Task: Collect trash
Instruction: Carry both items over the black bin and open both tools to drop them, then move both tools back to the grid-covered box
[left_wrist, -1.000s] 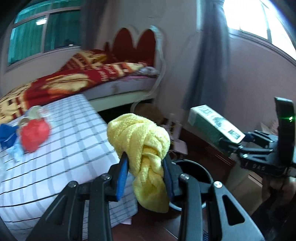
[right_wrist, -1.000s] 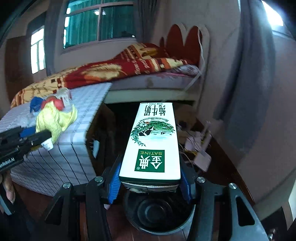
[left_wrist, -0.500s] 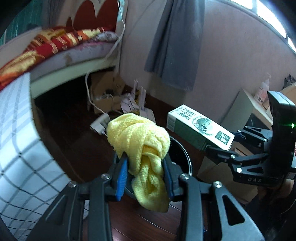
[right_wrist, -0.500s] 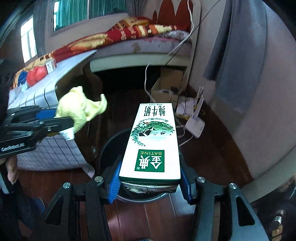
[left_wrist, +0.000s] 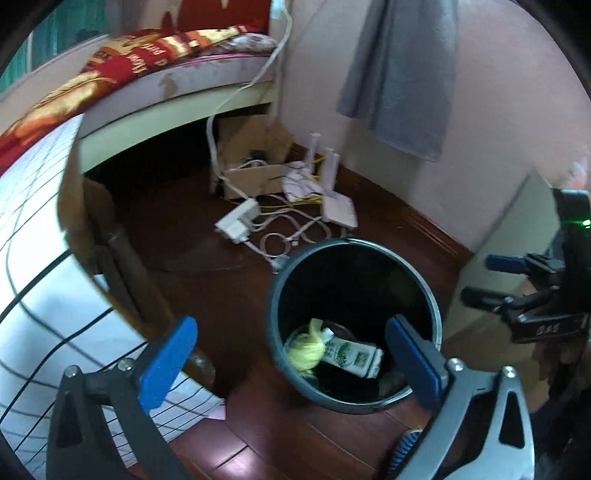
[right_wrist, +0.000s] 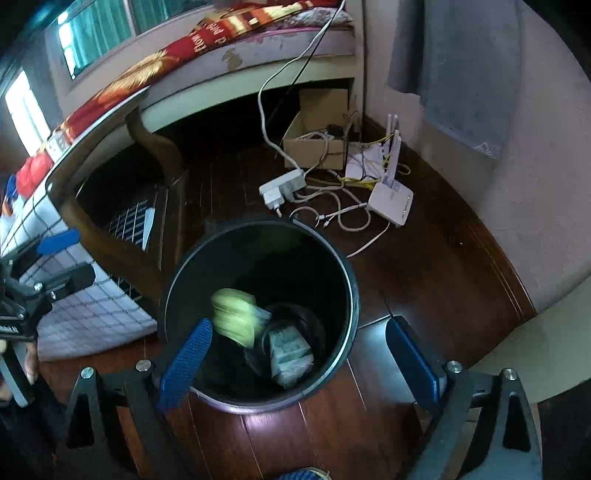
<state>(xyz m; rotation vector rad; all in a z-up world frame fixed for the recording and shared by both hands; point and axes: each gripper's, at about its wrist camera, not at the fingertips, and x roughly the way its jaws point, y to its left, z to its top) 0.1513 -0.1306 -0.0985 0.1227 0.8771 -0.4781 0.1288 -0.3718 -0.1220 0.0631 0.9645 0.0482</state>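
**Bin contents and both grippers, near to far**

Left gripper: jaws spread wide, blue pads bare, nothing between them; held above the bin's near rim. Right gripper: likewise spread wide and empty, poised over the bin mouth.

Dark round trash bin: upright on the dark wooden floor, just beside the table. Inside, at the bottom: yellow cloth, bunched, lying against the green-and-white milk carton, which rests on its side; the two touch.

Table with white grid-pattern cloth: left of the bin, cloth edge hanging toward the floor. On its far end, in the right wrist view, a red item, blurred.

Beyond the bin, on the floor: white power strip, tangled white cables, white router, open cardboard box.

Farthest: bed with red patterned blanket, grey curtain, pink wall
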